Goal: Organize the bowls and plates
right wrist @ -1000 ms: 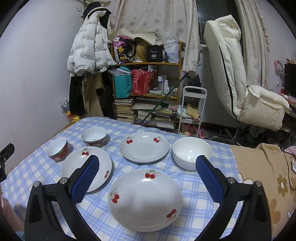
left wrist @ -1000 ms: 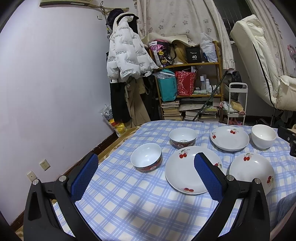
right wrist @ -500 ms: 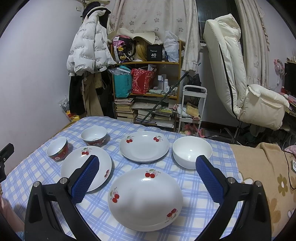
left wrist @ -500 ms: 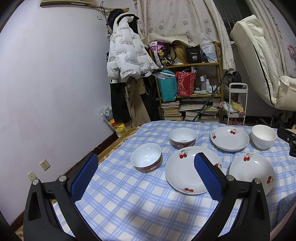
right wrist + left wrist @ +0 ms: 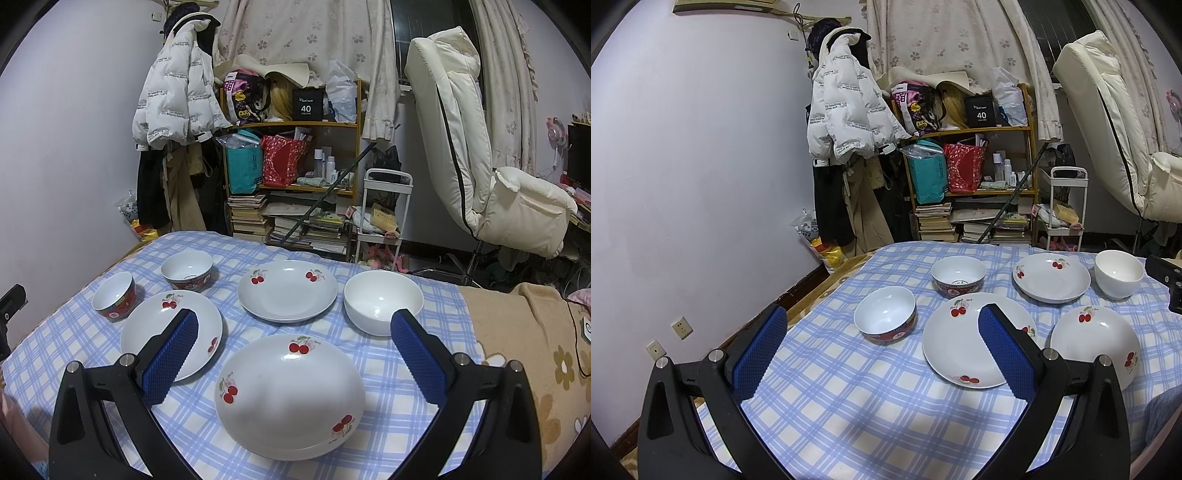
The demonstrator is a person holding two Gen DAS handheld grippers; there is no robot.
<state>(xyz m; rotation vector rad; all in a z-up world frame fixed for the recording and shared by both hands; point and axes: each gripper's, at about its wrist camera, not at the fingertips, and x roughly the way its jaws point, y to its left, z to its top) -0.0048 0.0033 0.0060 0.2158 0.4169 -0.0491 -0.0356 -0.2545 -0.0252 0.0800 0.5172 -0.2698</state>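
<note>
Three white cherry-print plates lie on a blue checked tablecloth point(image 5: 399, 369): a near one point(image 5: 290, 395), a left one point(image 5: 166, 328) and a far one point(image 5: 287, 290). A plain white bowl point(image 5: 383, 302) stands right of the far plate. Two red-rimmed bowls point(image 5: 113, 294) point(image 5: 187, 269) sit at the left. My right gripper point(image 5: 295, 347) hangs open above the near plate, empty. My left gripper point(image 5: 882, 343) is open and empty, with the nearer red-rimmed bowl point(image 5: 885, 314) and the left plate point(image 5: 964, 347) just beyond its fingers.
A cluttered wooden shelf point(image 5: 291, 177), a white trolley point(image 5: 384, 210) and hanging coats point(image 5: 173, 110) stand behind the table. A cream recliner point(image 5: 491, 166) is at the right. A beige flowered blanket point(image 5: 535, 354) covers the table's right end. The left table edge drops toward the wall point(image 5: 683, 184).
</note>
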